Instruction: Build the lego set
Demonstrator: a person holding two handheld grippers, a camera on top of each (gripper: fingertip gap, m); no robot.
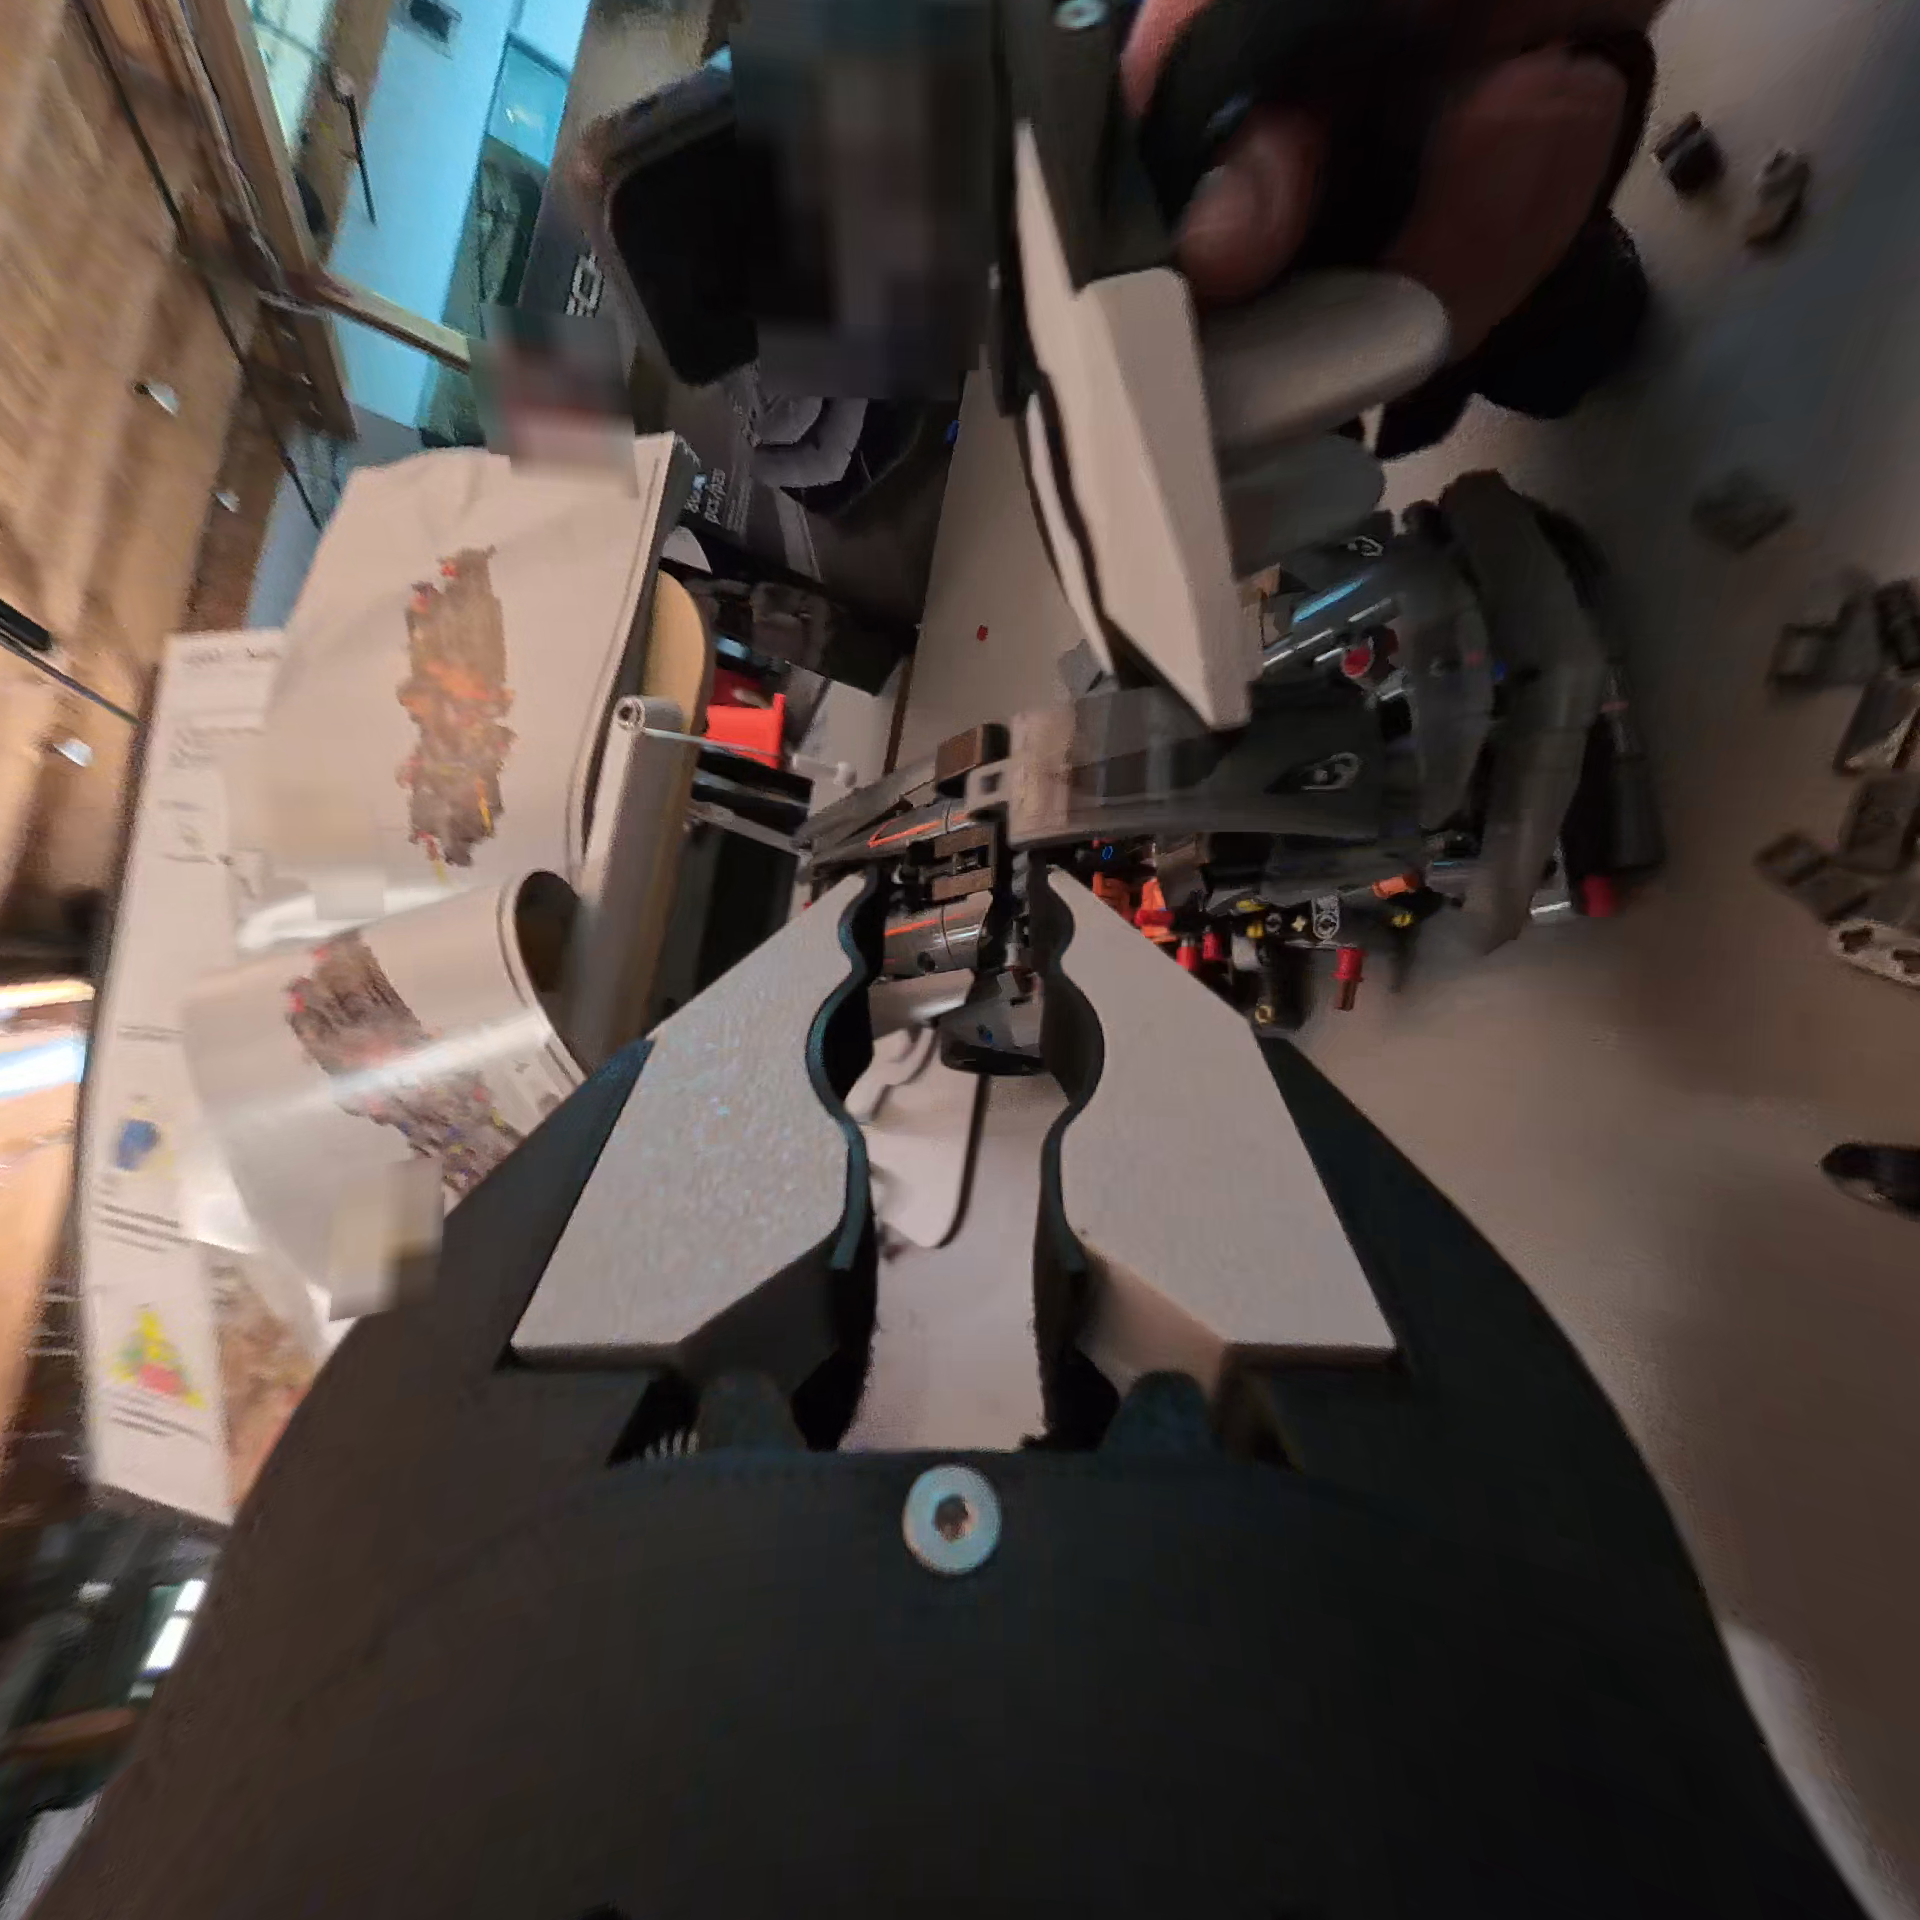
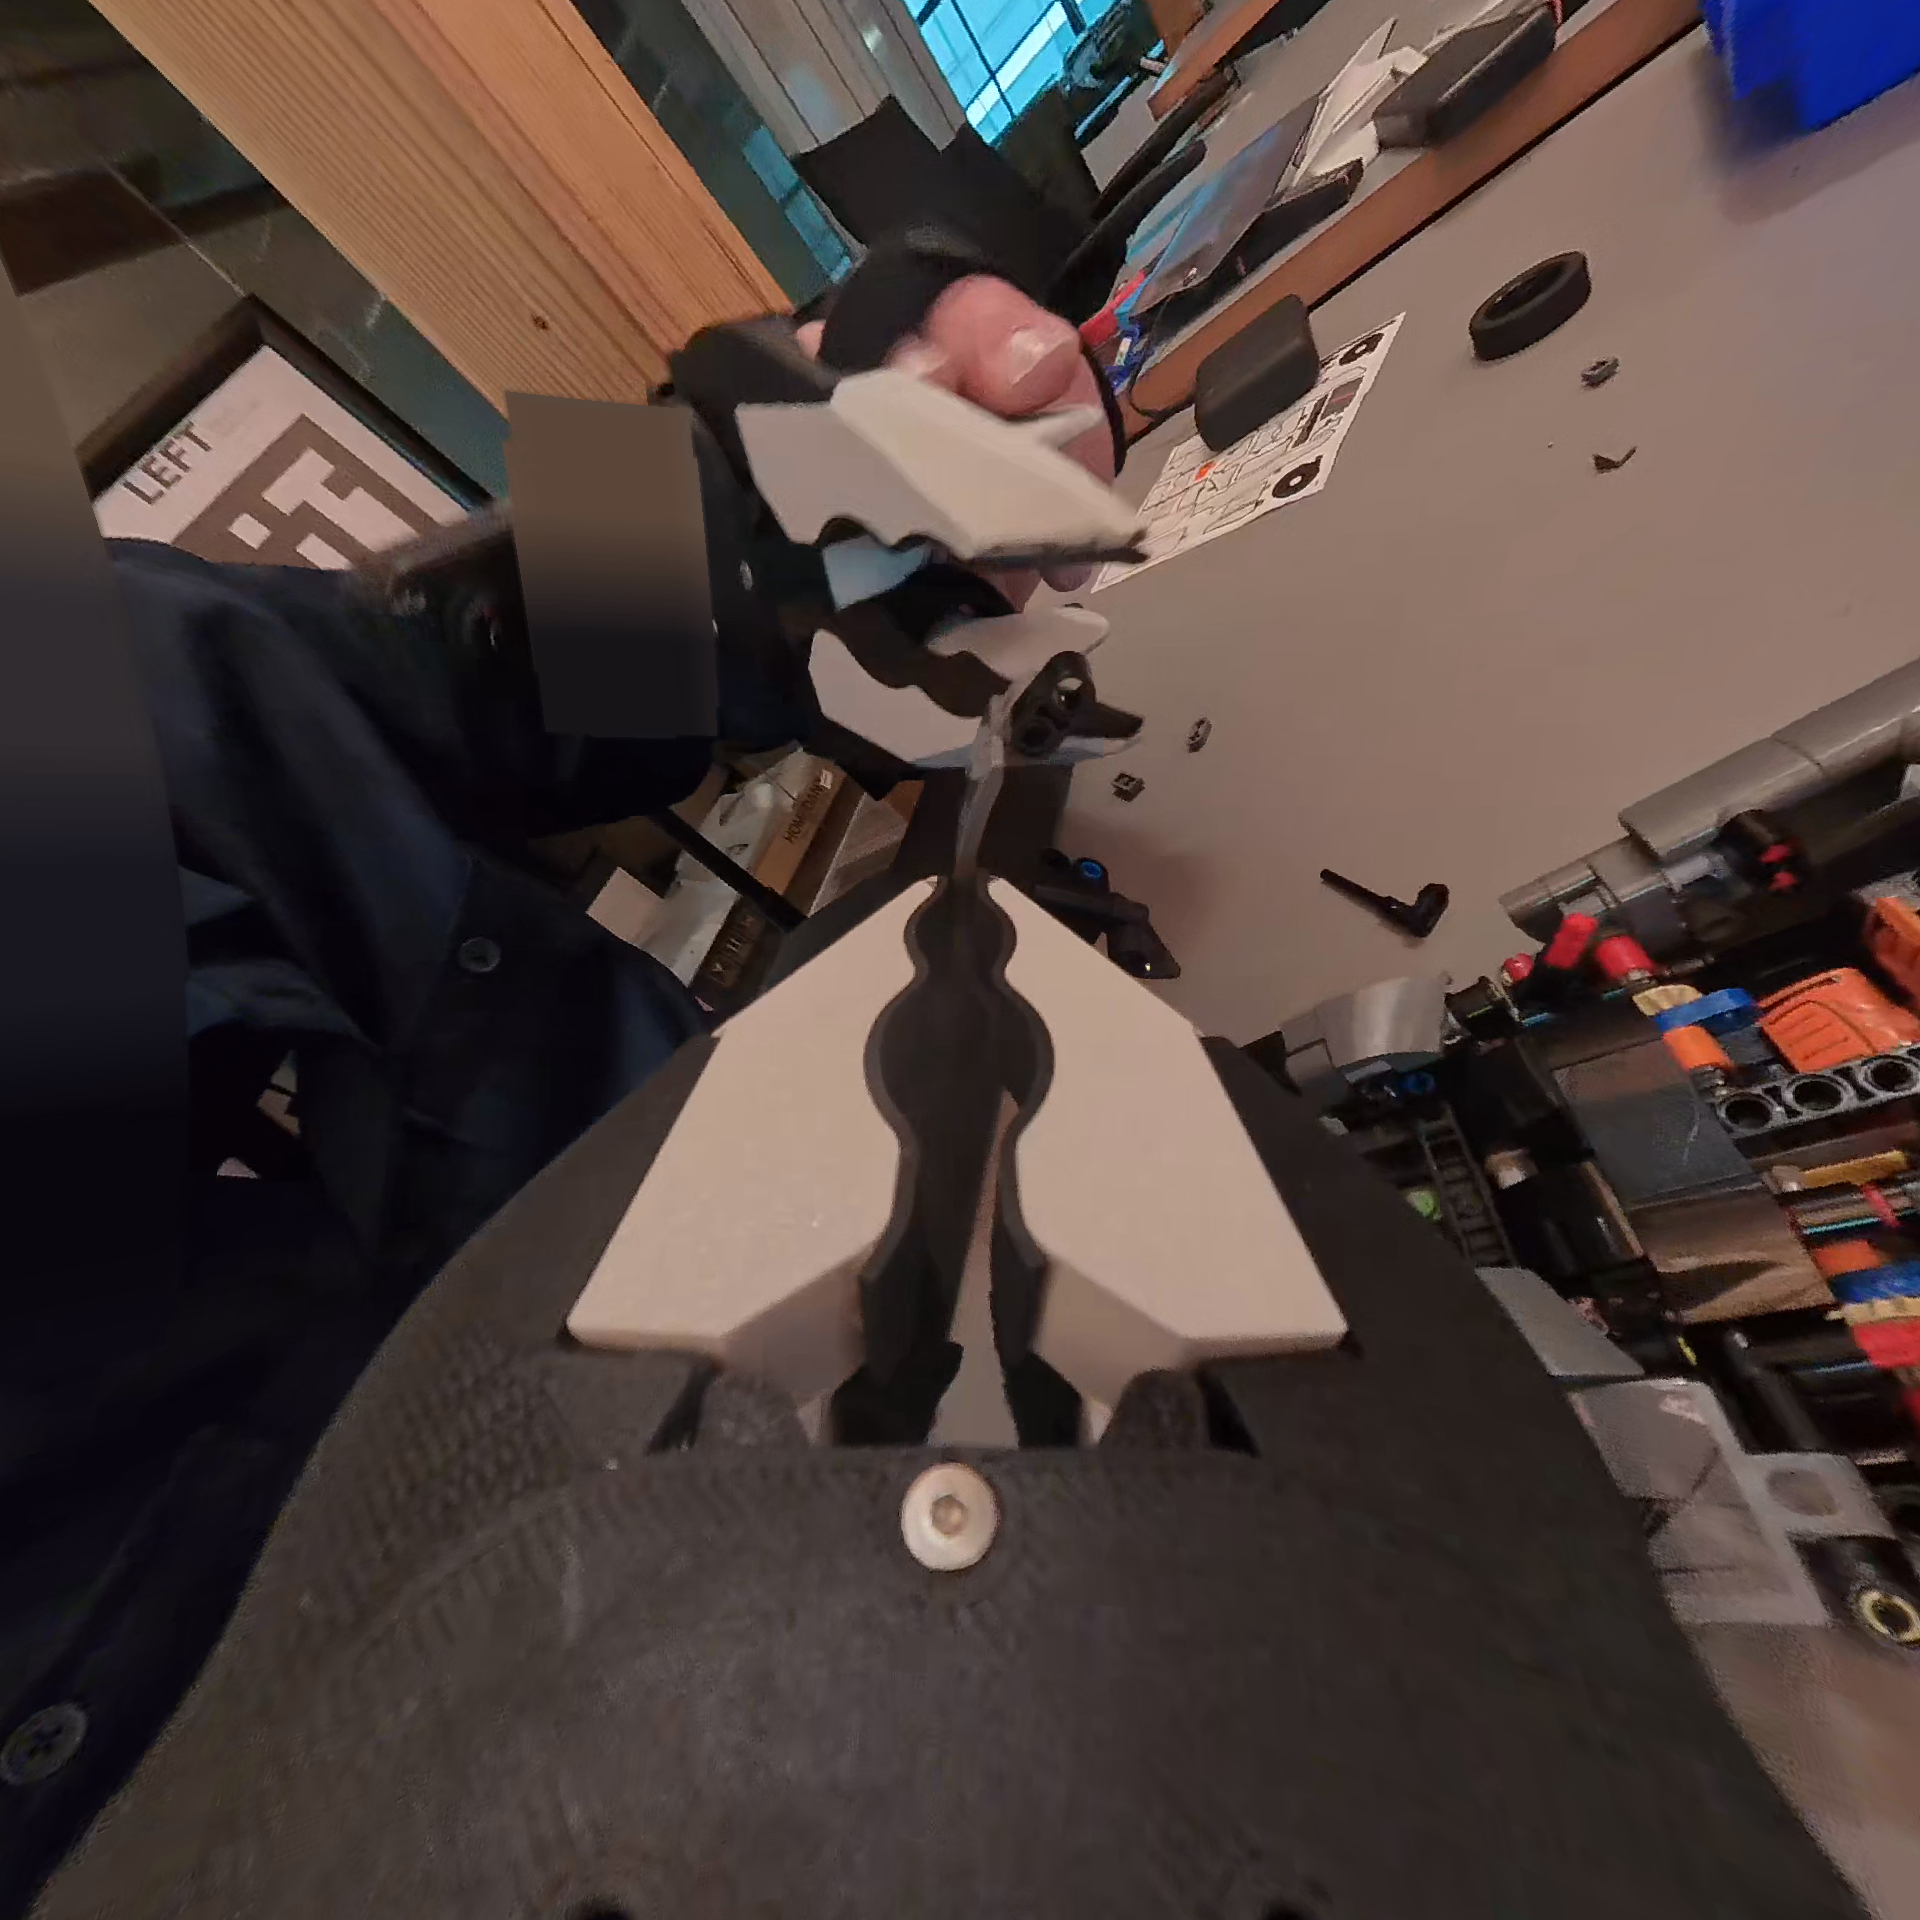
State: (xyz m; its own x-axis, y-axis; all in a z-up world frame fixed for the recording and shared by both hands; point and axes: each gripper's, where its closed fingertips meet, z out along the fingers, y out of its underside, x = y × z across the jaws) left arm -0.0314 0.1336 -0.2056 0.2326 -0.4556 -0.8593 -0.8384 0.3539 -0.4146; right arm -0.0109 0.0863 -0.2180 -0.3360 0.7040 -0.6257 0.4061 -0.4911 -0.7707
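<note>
Both grippers grip one grey strip (image 2: 982, 790) — seemingly a lego piece

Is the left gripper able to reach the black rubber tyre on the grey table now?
Probably not at once. The left gripper is at a dark lego piece held by the right gripper; the black rubber tyre lies apart, unobstructed.
</note>
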